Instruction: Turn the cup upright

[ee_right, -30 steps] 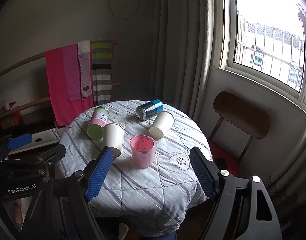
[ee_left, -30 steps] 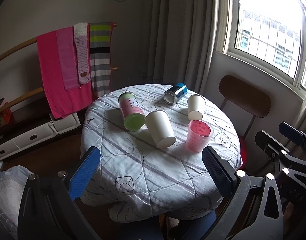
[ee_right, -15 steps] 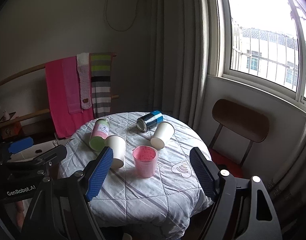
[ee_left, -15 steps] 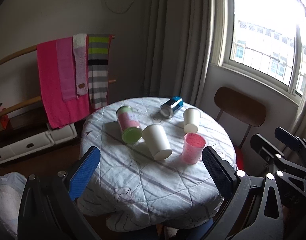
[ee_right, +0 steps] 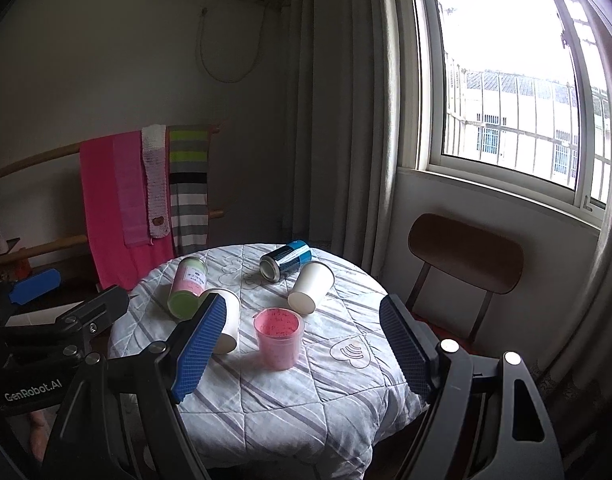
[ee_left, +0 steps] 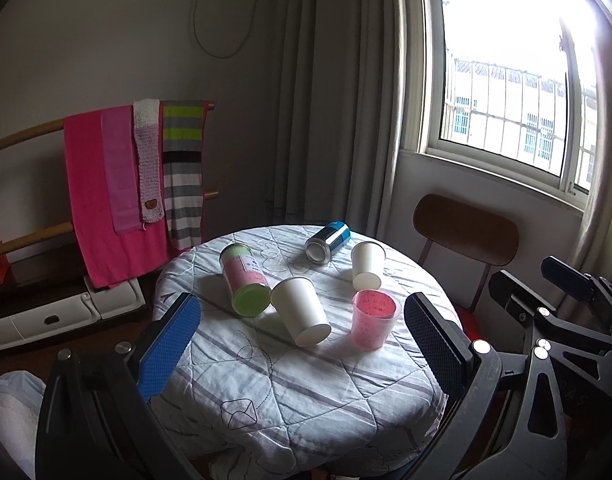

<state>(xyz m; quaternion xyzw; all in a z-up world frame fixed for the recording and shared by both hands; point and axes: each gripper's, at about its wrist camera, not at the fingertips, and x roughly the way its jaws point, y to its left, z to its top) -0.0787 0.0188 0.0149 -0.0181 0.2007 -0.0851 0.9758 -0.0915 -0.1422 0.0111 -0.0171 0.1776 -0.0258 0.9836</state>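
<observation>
On the round cloth-covered table (ee_left: 326, 392) stands an upright pink plastic cup (ee_left: 373, 324) (ee_right: 279, 338). Two white paper cups lie on their sides: one near the middle (ee_left: 302, 316) (ee_right: 227, 322), one farther right (ee_left: 367, 264) (ee_right: 311, 287). A pink-and-green canister (ee_left: 245, 284) (ee_right: 187, 288) and a blue can (ee_left: 327, 241) (ee_right: 285, 260) also lie on their sides. My left gripper (ee_left: 302, 350) is open and empty, back from the table's near edge. My right gripper (ee_right: 302, 354) is open and empty, also back from the table.
A brown-backed chair (ee_left: 466, 236) (ee_right: 464, 252) stands at the table's right by the window wall. A wooden rack with pink and striped towels (ee_left: 118, 184) (ee_right: 146, 196) stands at the left. Grey curtains (ee_left: 326, 100) hang behind the table.
Both grippers have pulled back and tilted up from the table, so the table looks smaller and lower in both views. Nothing on the table has moved.
</observation>
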